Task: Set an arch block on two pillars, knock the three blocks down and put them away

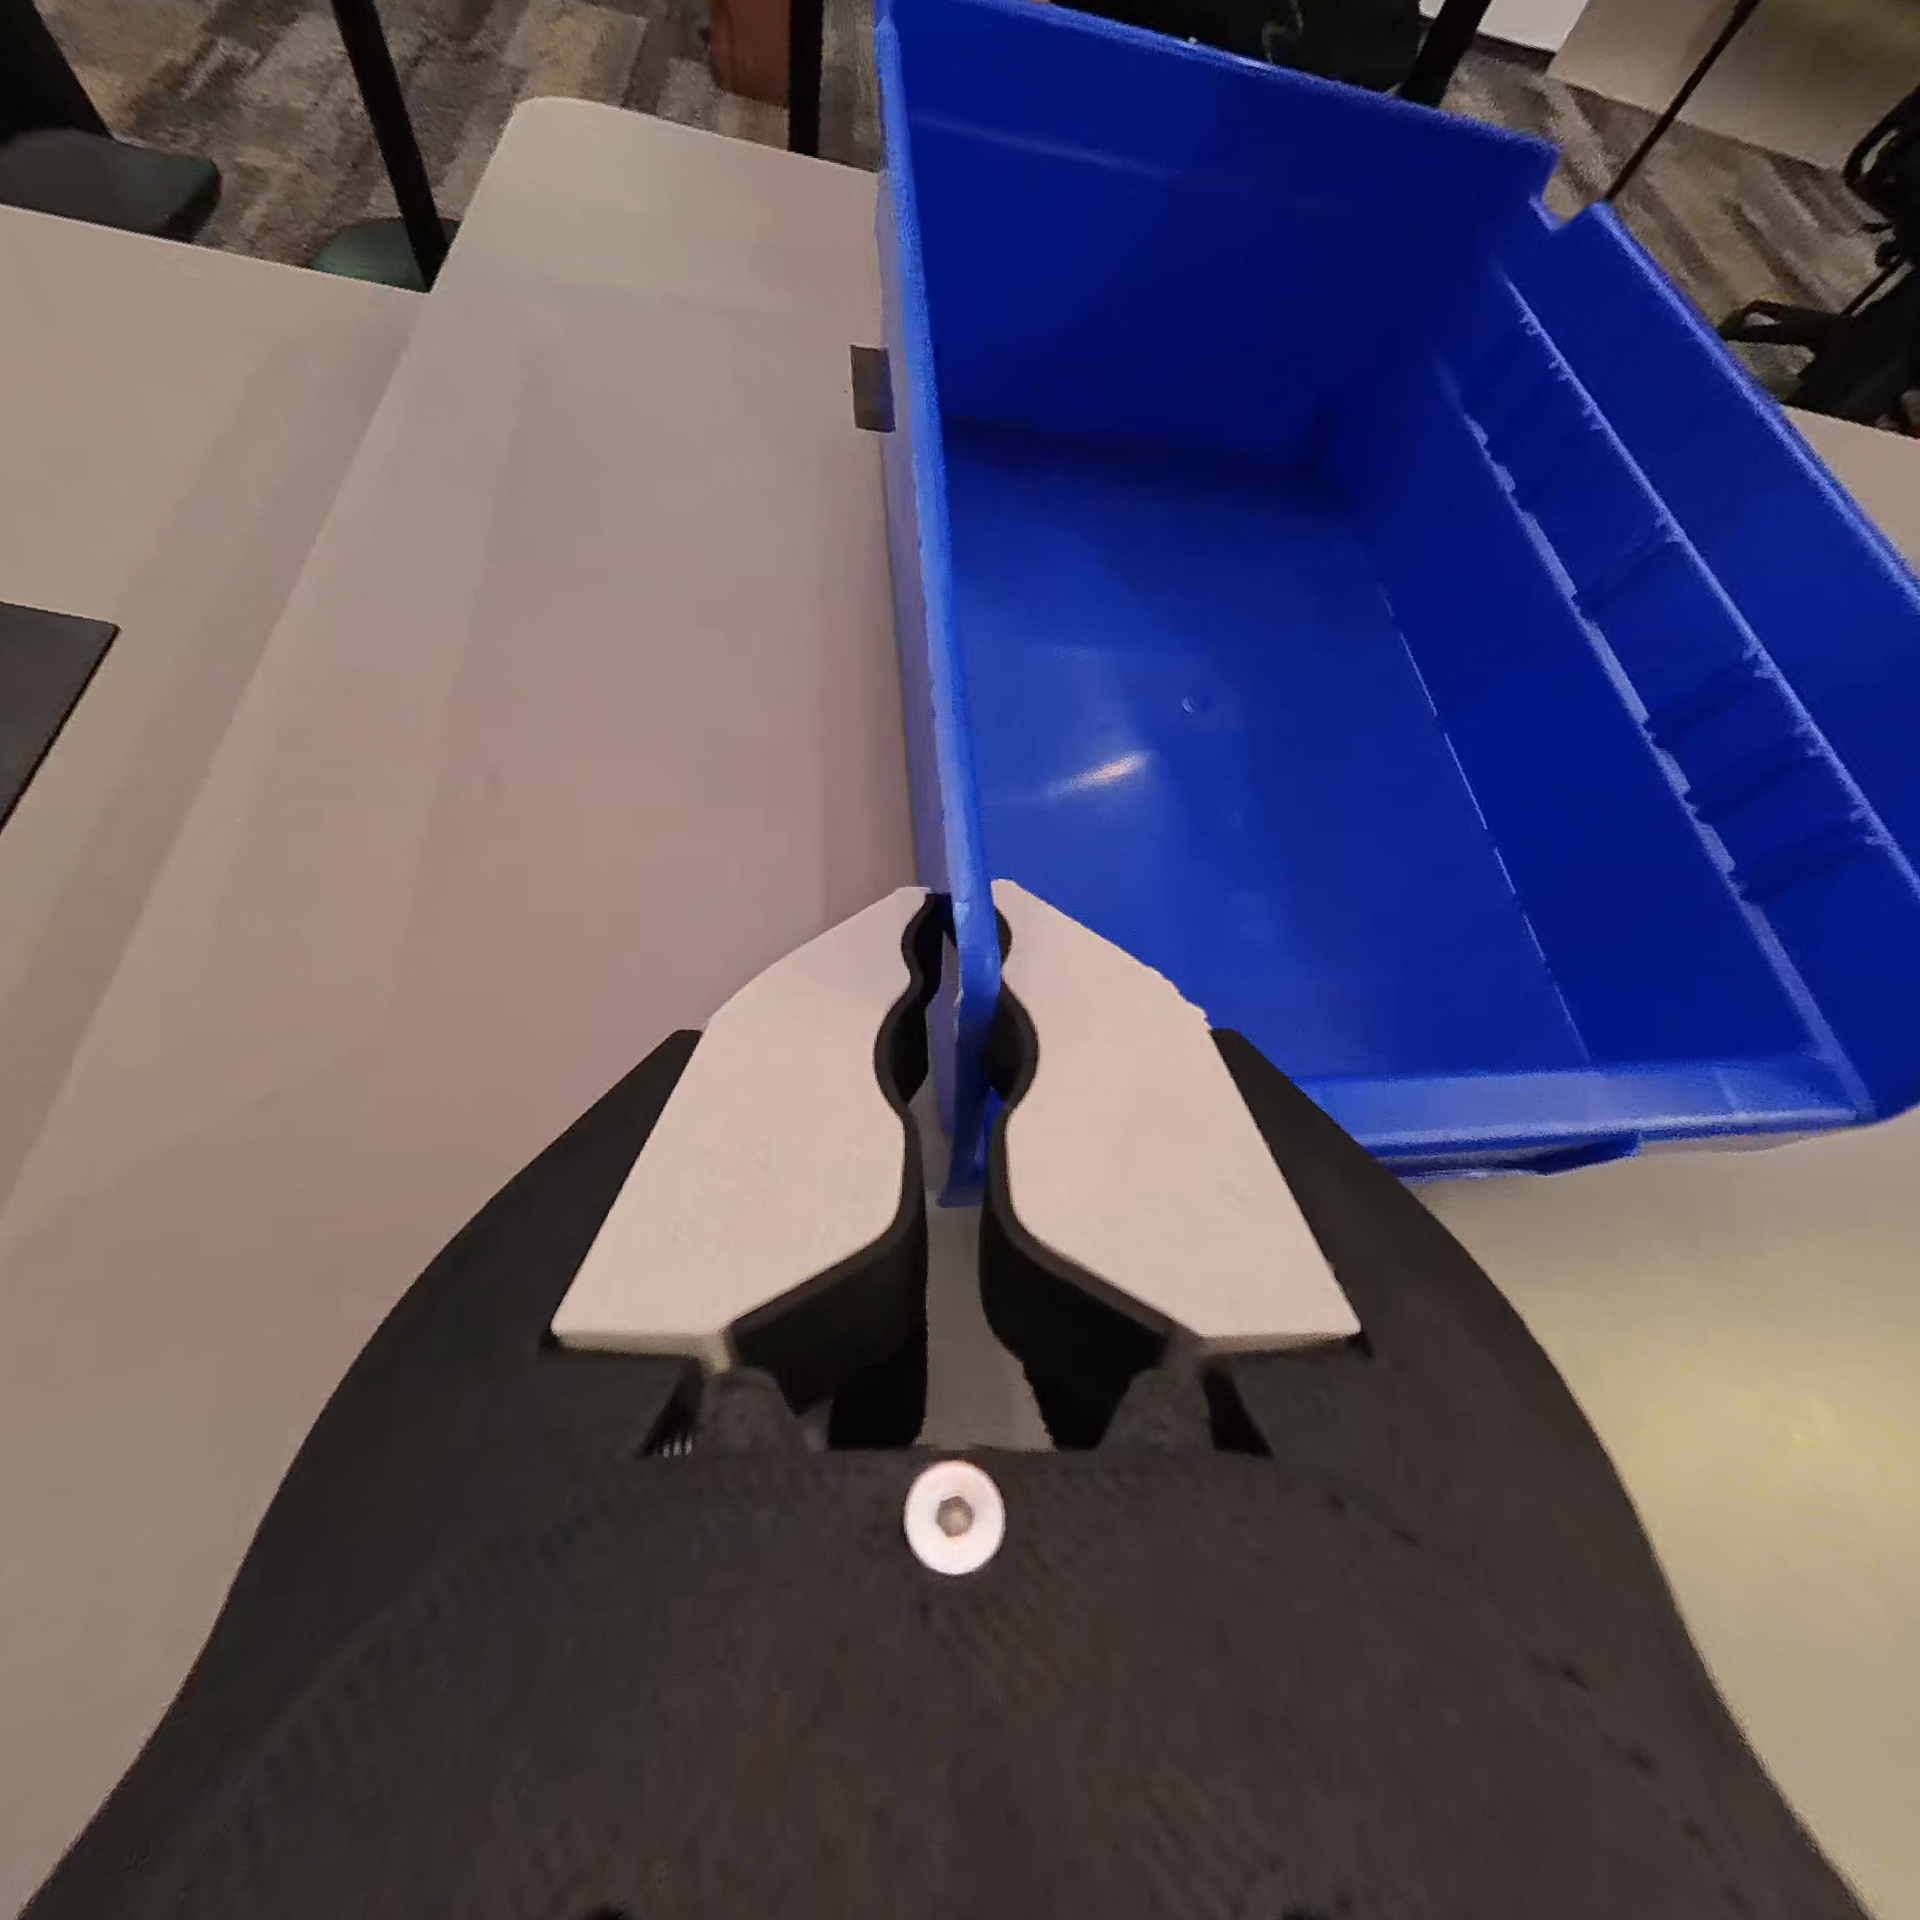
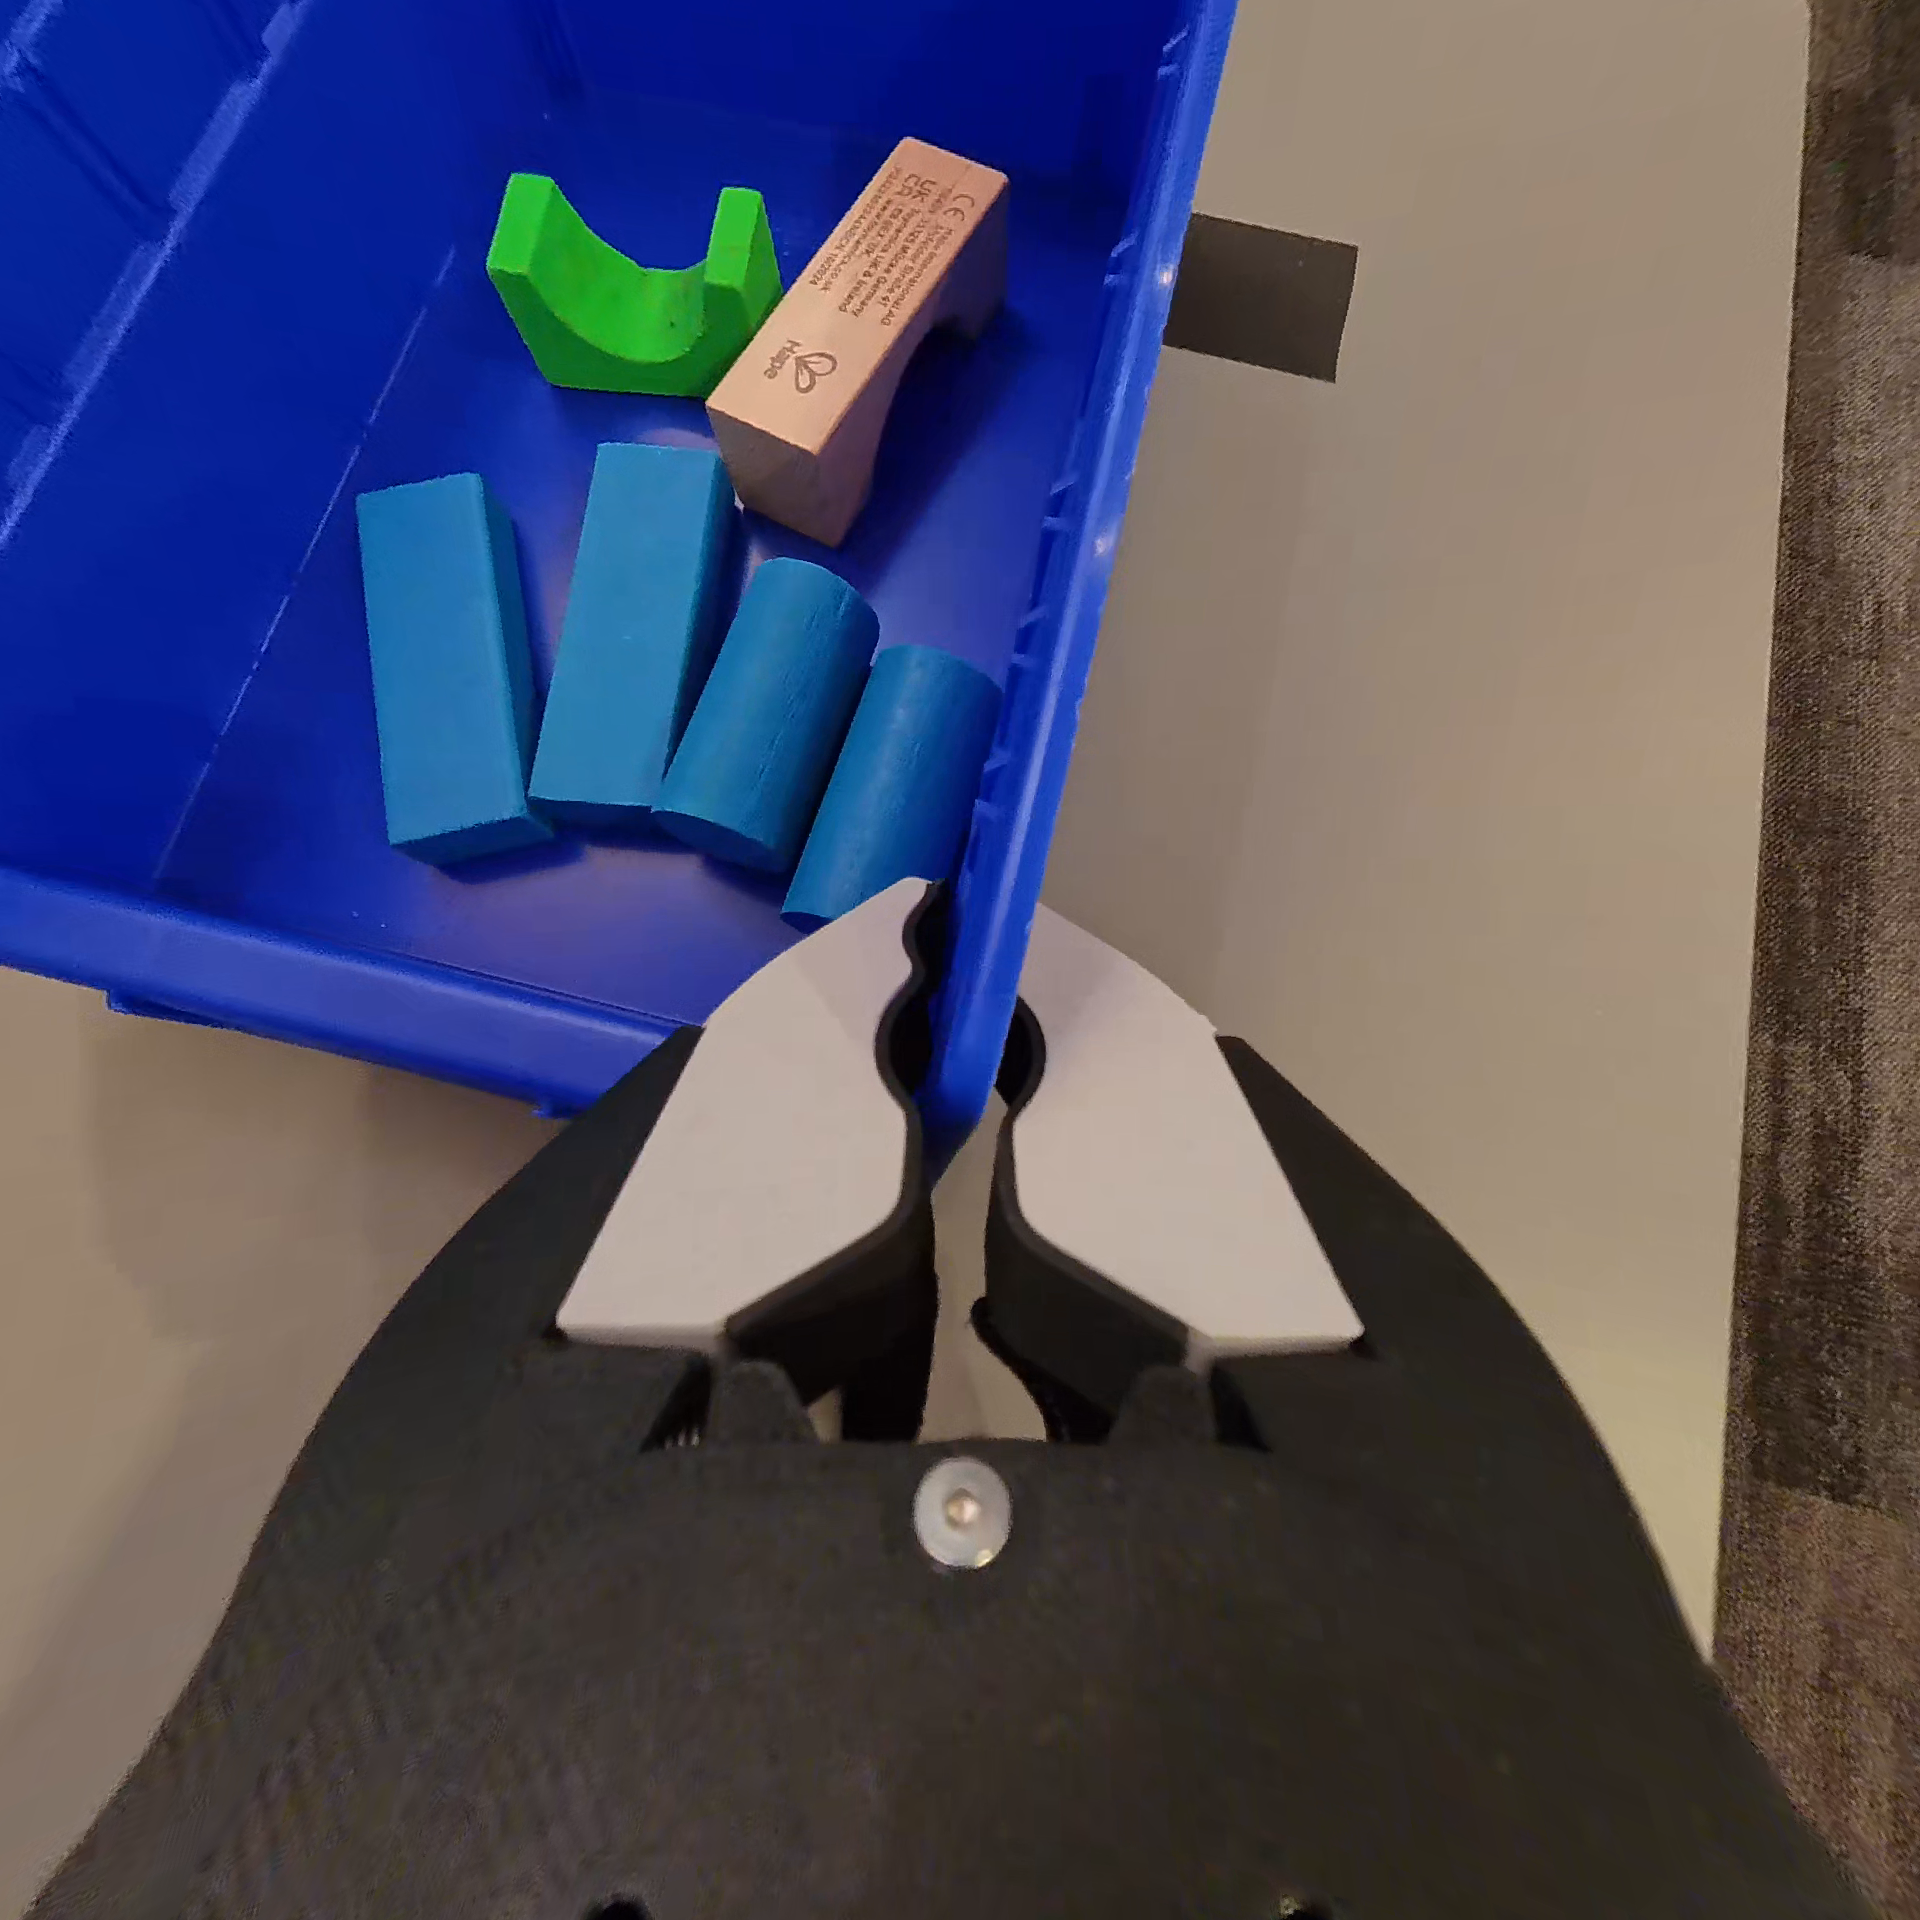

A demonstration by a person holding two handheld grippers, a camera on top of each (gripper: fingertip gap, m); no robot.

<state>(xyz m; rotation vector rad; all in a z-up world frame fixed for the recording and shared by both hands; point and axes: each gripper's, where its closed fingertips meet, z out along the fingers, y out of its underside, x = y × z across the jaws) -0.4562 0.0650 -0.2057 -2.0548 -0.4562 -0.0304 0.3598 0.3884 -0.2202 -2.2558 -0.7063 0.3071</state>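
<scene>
A blue plastic bin [image 1: 1195,675] stands on the pale table. My left gripper [image 1: 961,904] is shut on the bin's left wall near its front corner, and no blocks show in this view. My right gripper [image 2: 977,914] is shut on the bin's right wall [image 2: 1101,520] near the front corner. Inside the bin lie a green arch block [image 2: 634,301], a natural wood arch block [image 2: 873,332], two blue rectangular blocks [image 2: 442,665] [image 2: 634,634] and two blue cylinder blocks [image 2: 769,712] [image 2: 899,769], all on their sides near the right wall.
A strip of black tape [image 2: 1262,296] lies on the table by the bin's right wall, and another [image 1: 871,387] by its left wall. A black mat [image 1: 42,686] lies at the far left. The table edge and carpet [image 2: 1849,935] are close on the right. One gripper's finger ends stand about 90 centimetres off the other's.
</scene>
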